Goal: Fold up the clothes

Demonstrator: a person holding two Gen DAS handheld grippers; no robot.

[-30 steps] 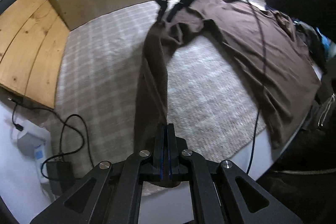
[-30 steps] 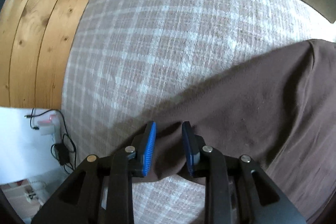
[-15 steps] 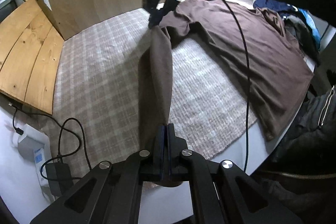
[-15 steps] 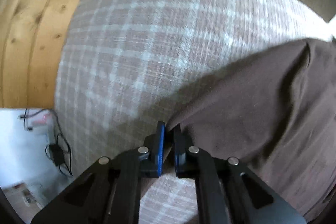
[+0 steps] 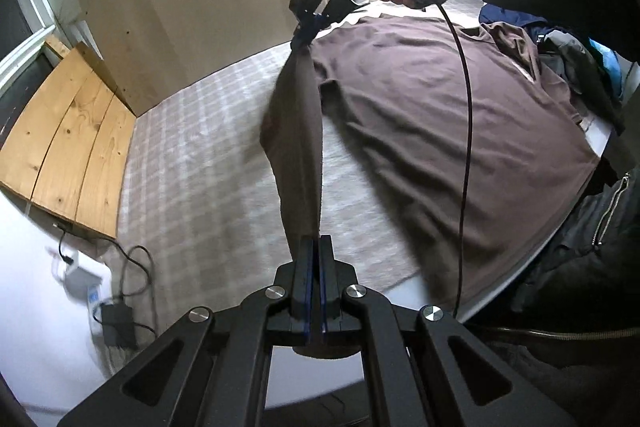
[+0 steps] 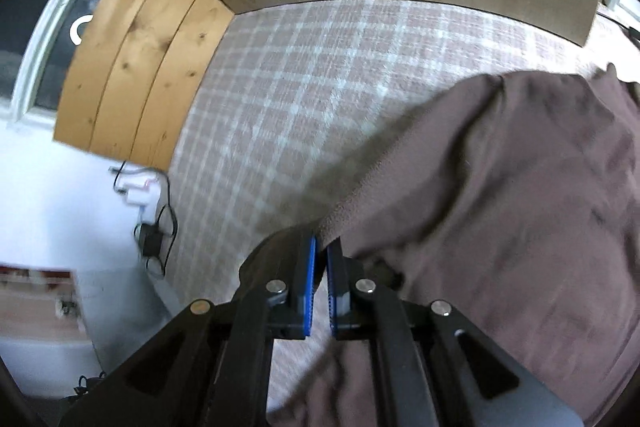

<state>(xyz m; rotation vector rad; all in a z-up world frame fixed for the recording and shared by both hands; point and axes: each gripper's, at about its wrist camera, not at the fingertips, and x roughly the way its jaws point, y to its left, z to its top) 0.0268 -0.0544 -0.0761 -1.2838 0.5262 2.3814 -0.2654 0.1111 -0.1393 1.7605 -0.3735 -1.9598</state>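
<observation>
A brown long-sleeved shirt (image 5: pixel 440 115) lies spread on a checked blanket (image 5: pixel 192 163). Its sleeve (image 5: pixel 298 147) is stretched taut and lifted off the blanket between both grippers. My left gripper (image 5: pixel 316 247) is shut on the sleeve's near end. My right gripper (image 5: pixel 310 27), held by a hand in a dark sleeve, is shut on the sleeve's far end by the shoulder. In the right wrist view the right gripper (image 6: pixel 321 251) pinches a raised fold of the brown shirt (image 6: pixel 500 195).
A wooden board (image 5: pixel 68 143) lies left of the blanket, with a beige panel (image 5: pixel 192 11) behind it. A charger and cables (image 5: pixel 116 315) sit on the white surface at the lower left. Dark clothing (image 5: pixel 580 75) is piled at the right. A black cable (image 5: pixel 464 147) hangs over the shirt.
The right gripper closed on the shirt fabric and rose with it. Both grippers lifted, pulling the sleeve up straight and taut above the blanket.
</observation>
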